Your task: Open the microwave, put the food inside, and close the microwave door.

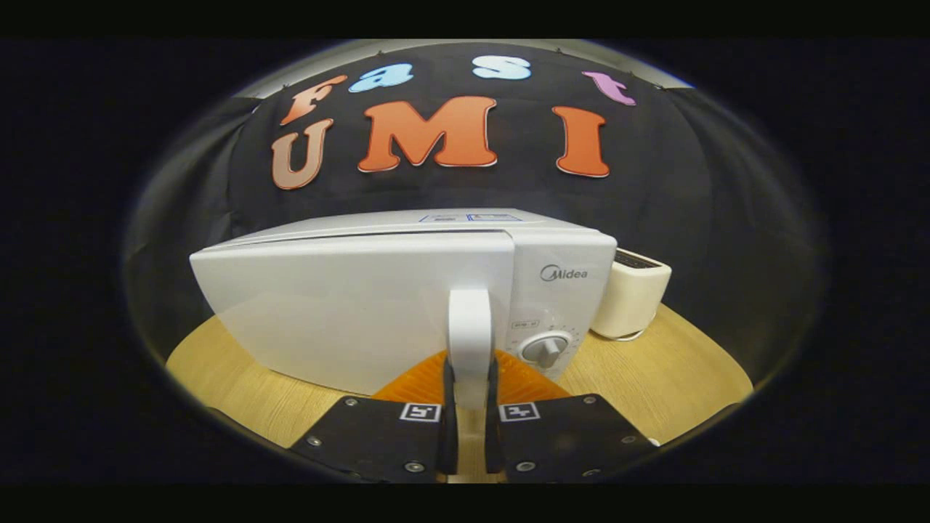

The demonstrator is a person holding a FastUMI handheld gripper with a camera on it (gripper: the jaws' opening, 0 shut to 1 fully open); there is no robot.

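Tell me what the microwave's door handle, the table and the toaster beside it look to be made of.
Door handle, clamped between the gripper fingers: smooth white plastic by its soft sheen. Table: light wood or wood-look laminate, with visible grain lines. Toaster, right of the microwave: cream, probably glossy plastic, though painted metal is possible.

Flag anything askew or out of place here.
Nothing stands out. The gripper is shut on the microwave door's handle, the door is partly swung out, and the toaster stands upright beside it.
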